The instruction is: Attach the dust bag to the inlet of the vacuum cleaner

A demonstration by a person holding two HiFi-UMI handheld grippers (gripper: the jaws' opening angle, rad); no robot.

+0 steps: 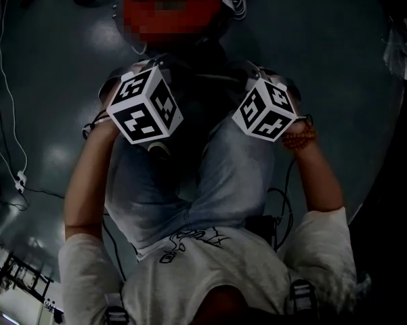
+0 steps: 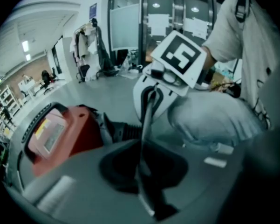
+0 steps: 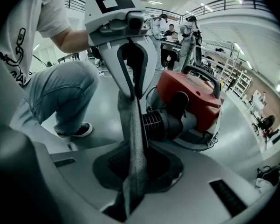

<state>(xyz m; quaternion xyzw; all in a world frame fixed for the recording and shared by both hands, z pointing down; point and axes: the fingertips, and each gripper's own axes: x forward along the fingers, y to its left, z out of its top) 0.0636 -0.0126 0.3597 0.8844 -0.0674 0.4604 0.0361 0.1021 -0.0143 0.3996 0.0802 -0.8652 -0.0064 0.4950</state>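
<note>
- Lower centre of the right gripper view: we note the dust bag (image 3: 134, 148) as a narrow, flattened band of grey woven fabric with a fine mesh grain. It is seen almost edge-on and runs up the middle of the frame.
- Just right of that band sits the black ribbed inlet (image 3: 160, 124) of the red vacuum cleaner (image 3: 191, 94), which fills the centre right. The bag crosses in front of the inlet; we cannot tell whether the two touch.
- Right gripper (image 3: 133, 181): jaws nearly together, pinched on the lower end of the band at bottom centre.
- Left gripper (image 2: 142, 171): in its own view the jaws are likewise nearly together, clamped on a thin dark strip of the bag at bottom centre.
- In the right gripper view we see the left gripper at upper centre, its fingers (image 3: 126, 78) closed on the top end of the band, so the bag is held between the two.
- Left gripper view: the strip rises to the right gripper at upper centre, and the vacuum cleaner lies at the left of the frame.
- Head view: both grippers are at mid-frame above the person's knees (image 1: 223, 168). We cannot make out the bag there.
</note>
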